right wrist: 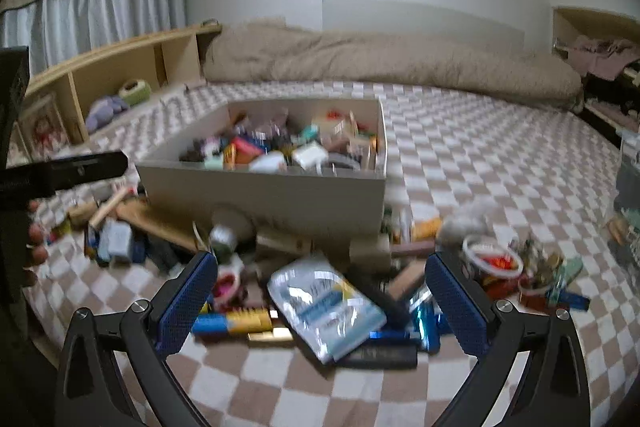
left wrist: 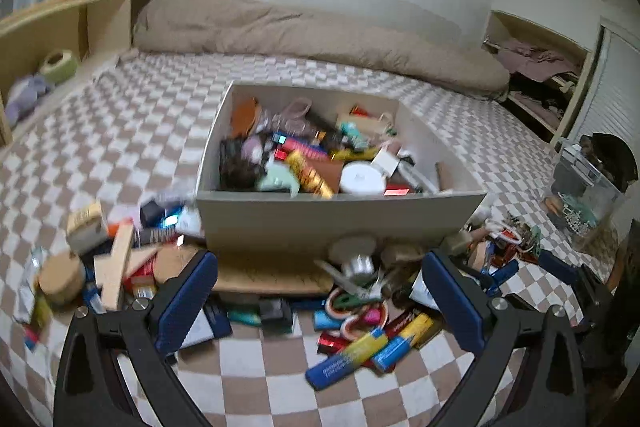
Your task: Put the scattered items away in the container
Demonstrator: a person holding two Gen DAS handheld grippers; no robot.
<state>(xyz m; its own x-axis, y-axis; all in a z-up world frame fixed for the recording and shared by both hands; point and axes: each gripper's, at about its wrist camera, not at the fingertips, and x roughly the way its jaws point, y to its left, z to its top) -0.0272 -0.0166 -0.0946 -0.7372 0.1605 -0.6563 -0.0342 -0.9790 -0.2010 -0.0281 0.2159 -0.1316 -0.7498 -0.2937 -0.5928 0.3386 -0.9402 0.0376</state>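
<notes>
A white open box sits on the checkered bed, filled with several small items. Scattered items lie in front of it. My left gripper hangs open above a wooden board, scissors and blue-and-yellow tubes, with nothing between its blue pads. My right gripper is open too, over a shiny white-and-blue packet and a blue-and-gold tube; nothing is held. In the right wrist view the other gripper's black body and a hand show at the left edge.
A beige duvet lies along the back of the bed. A wooden shelf runs on the left. A clear plastic container stands at the right. Wooden blocks and a cork lid lie left of the box.
</notes>
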